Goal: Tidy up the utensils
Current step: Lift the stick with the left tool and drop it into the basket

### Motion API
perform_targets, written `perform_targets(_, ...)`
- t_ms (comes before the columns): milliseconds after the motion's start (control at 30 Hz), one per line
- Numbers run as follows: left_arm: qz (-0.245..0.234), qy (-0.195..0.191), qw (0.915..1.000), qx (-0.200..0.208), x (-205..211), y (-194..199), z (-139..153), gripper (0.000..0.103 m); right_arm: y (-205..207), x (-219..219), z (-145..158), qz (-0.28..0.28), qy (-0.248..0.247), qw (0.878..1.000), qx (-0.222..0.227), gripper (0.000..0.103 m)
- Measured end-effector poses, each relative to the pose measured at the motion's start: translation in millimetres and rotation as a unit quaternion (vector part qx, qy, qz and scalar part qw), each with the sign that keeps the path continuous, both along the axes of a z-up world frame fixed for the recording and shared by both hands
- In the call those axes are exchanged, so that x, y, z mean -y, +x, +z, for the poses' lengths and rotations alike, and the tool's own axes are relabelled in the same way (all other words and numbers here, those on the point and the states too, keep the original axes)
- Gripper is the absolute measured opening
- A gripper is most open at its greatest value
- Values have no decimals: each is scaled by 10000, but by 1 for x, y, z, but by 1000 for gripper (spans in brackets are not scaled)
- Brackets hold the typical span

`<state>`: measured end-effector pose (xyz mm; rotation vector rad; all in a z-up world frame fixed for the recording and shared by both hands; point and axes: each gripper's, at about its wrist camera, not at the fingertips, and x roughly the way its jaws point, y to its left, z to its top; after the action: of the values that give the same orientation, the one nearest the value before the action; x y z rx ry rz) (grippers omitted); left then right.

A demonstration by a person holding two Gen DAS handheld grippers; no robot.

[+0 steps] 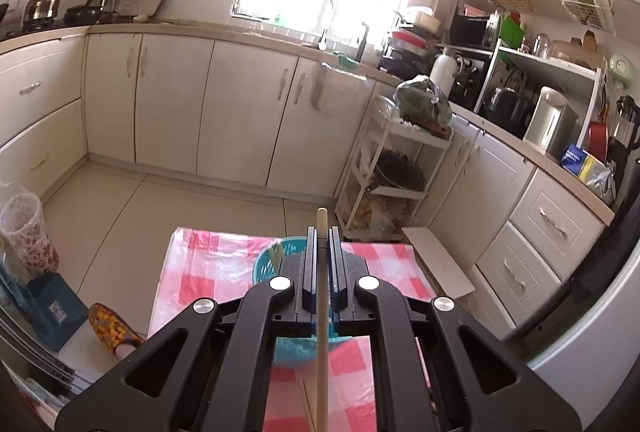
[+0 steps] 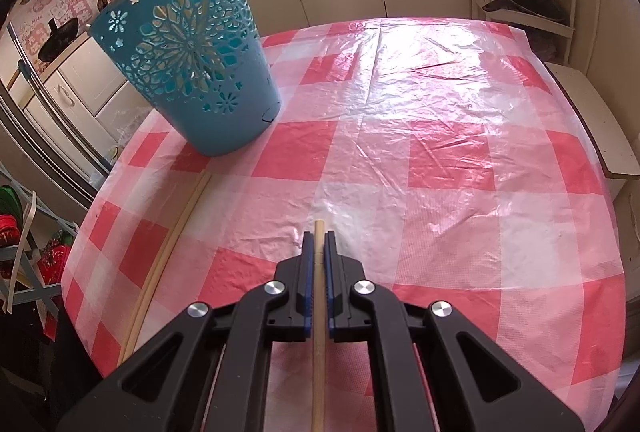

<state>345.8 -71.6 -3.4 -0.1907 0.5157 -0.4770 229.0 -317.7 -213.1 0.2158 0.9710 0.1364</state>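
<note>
My left gripper [image 1: 322, 232] is shut on a wooden chopstick [image 1: 321, 312] and holds it above a blue perforated utensil basket [image 1: 266, 264], whose rim shows under the fingers with chopstick ends inside it. My right gripper [image 2: 319, 236] is shut on another wooden chopstick [image 2: 319, 344], low over the pink checked tablecloth [image 2: 440, 160]. In the right wrist view the same blue basket [image 2: 188, 60] stands at the table's far left. A pair of chopsticks [image 2: 168, 252] lies on the cloth along the left edge, below the basket.
The table stands in a kitchen with cream cabinets [image 1: 240, 104] around it. A white rack [image 1: 392, 176] with bags stands beyond the table's far right corner. A white board [image 2: 600, 128] lies off the table's right edge. A slipper [image 1: 112, 328] lies on the floor at left.
</note>
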Motion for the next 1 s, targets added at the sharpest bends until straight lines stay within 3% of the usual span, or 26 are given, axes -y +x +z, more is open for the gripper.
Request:
perform_targets(233, 621, -225, 9971, 391, 30, 47, 4, 5, 0, 2, -1, 3, 54, 10000, 8, 6)
perform_targets(533, 1448, -584, 9866, 478, 42, 91, -19, 5, 2, 5, -1, 3, 141, 9999, -7, 6)
perform_targets(1000, 1607, -306, 9833, 802, 56, 79, -42, 5, 2, 6, -1, 4, 162, 9999, -8, 6)
